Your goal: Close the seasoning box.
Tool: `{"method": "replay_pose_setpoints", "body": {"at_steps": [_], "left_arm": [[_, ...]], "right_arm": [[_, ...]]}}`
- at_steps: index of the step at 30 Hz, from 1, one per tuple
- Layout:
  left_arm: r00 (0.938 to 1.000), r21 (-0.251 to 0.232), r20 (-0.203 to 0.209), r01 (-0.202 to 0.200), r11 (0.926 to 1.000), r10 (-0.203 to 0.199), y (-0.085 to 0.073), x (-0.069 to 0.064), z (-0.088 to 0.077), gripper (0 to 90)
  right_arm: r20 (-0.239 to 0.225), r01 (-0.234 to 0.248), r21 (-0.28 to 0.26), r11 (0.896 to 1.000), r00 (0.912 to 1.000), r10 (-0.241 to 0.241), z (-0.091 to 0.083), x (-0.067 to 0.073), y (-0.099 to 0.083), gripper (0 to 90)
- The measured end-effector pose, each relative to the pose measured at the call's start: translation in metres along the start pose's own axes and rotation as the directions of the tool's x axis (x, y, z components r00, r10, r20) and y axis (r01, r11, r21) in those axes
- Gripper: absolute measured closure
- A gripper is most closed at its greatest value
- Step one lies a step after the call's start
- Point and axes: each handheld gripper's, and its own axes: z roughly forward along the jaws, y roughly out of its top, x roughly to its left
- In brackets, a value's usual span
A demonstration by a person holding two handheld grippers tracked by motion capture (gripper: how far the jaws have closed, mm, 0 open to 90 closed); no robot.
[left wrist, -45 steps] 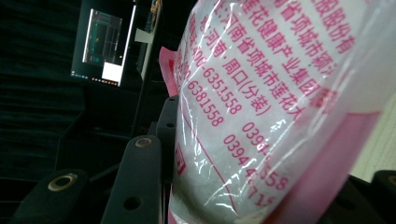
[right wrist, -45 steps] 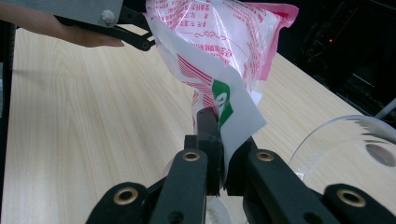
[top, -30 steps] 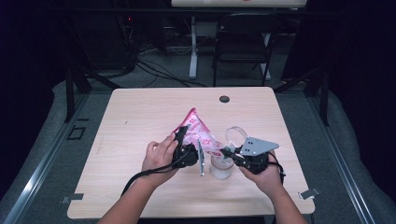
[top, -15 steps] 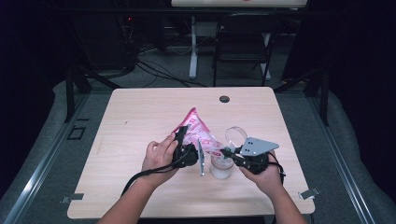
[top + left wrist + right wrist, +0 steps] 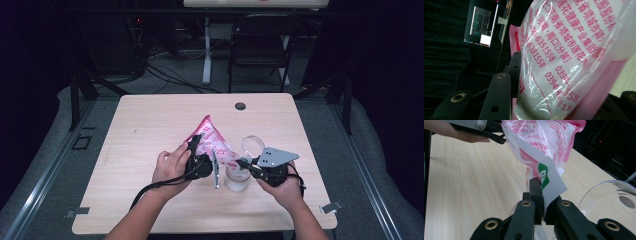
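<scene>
Holding the pink-printed bag (image 5: 207, 137) tilted above the clear jar (image 5: 236, 179), the person works at the middle of the tabletop (image 5: 150, 130). The left hand-held gripper (image 5: 194, 150), just left of the jar, is clamped around the bag's full body, its black jaws pressing each side. The right hand-held gripper (image 5: 243, 162), directly over the jar, is clenched on the bag's lower corner flap. Just behind the jar rests its round clear lid (image 5: 253, 145).
</scene>
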Motion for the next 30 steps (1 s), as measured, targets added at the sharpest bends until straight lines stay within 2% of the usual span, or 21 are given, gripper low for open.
{"method": "replay_pose_setpoints", "body": {"at_steps": [30], "left_arm": [[0.9999,-0.003,-0.008,-0.007,1.0000,0.007,0.0025,0.0025,-0.0011,65.3]], "right_arm": [[0.002,-0.003,-0.004,1.000,1.0000,0.003,-0.0014,-0.0008,-0.0001,88.5]]}}
